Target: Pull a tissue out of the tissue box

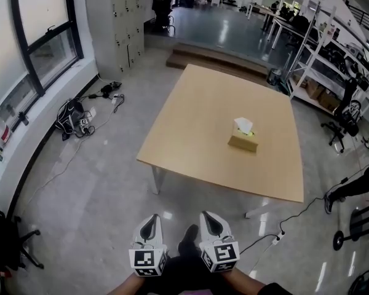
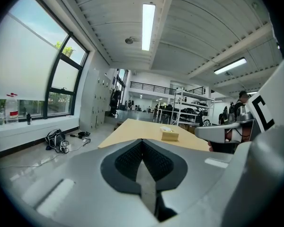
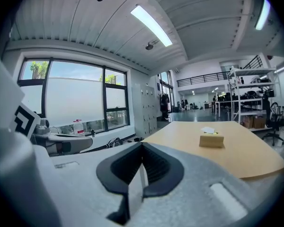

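A tan tissue box (image 1: 243, 142) with a white tissue (image 1: 243, 125) sticking up from its top stands on the wooden table (image 1: 197, 134), right of centre. The same tissue box (image 2: 170, 135) looks small and far off in the left gripper view, and the tissue box (image 3: 211, 140) is just as distant in the right gripper view. My left gripper (image 1: 150, 219) and right gripper (image 1: 208, 216) are side by side over the floor, well short of the table's near edge. Both are shut with nothing between their jaws.
Cables and a bag (image 1: 74, 117) lie on the floor at the left, below the window. Metal shelving (image 1: 332, 66) and an office chair (image 1: 347, 118) stand to the table's right. A power cord (image 1: 289, 220) runs across the floor near the table's right leg.
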`<state>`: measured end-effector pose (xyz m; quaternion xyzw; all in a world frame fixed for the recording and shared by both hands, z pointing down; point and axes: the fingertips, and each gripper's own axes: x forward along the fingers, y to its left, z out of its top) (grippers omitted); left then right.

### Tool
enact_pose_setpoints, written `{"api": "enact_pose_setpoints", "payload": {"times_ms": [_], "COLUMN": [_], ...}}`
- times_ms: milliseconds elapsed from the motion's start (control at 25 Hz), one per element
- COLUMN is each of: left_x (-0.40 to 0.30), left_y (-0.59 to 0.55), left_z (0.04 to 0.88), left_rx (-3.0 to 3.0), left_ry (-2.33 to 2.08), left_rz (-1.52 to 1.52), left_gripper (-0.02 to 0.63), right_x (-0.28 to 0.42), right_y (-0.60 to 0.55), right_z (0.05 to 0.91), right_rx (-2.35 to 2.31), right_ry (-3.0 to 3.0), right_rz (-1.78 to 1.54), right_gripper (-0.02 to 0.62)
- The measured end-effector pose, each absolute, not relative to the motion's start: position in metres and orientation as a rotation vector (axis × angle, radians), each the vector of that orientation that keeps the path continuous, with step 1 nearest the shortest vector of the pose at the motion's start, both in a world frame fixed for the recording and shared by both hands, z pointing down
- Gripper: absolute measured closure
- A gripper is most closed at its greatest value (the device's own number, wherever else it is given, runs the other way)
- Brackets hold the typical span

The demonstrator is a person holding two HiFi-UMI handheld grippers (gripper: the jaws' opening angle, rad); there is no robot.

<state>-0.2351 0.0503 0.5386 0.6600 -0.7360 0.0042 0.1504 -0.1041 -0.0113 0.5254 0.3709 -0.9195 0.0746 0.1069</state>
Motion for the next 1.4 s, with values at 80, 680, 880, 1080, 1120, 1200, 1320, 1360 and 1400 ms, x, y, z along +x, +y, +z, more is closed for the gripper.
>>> {"api": "enact_pose_setpoints", "payload": {"times_ms": [80,680,880,1080,1120,1200,1320,1360,1400], "left_x": [-0.233,-0.195,-0.18,-0.165,-0.164,-0.164,-0.163,-0.162,-0.161], "left_y": [0.026,-0.146,-0.179,-0.202,-0.207,-0.218,-0.239,-0.248,-0.257], "left_z": [0.537,0.512,0.514,0.516,0.518,0.52,0.523,0.523,0.522], "left_rx": [1.913,2.092,2.123,2.169,2.173,2.179,2.205,2.221,2.238], "left_ry": [-2.115,-1.98,-1.936,-1.879,-1.87,-1.856,-1.827,-1.81,-1.791], "left_rz": [0.021,0.248,0.294,0.321,0.327,0.339,0.335,0.325,0.312], "left_gripper": [0.588,0.588,0.588,0.588,0.588,0.588,0.588,0.588,0.588], "right_x": [-0.099,-0.065,-0.048,-0.035,-0.034,-0.034,-0.036,-0.036,-0.036], "right_y": [-0.035,-0.187,-0.208,-0.22,-0.223,-0.229,-0.24,-0.246,-0.252], "right_z": [0.528,0.526,0.527,0.531,0.532,0.533,0.536,0.537,0.539], "right_rx": [1.104,1.209,1.255,1.293,1.299,1.304,1.31,1.319,1.332], "right_ry": [-2.697,-2.715,-2.701,-2.665,-2.658,-2.644,-2.613,-2.598,-2.58], "right_rz": [0.238,0.331,0.357,0.379,0.382,0.38,0.372,0.37,0.369], "right_gripper": [0.604,0.604,0.604,0.604,0.604,0.604,0.604,0.604,0.604]}}
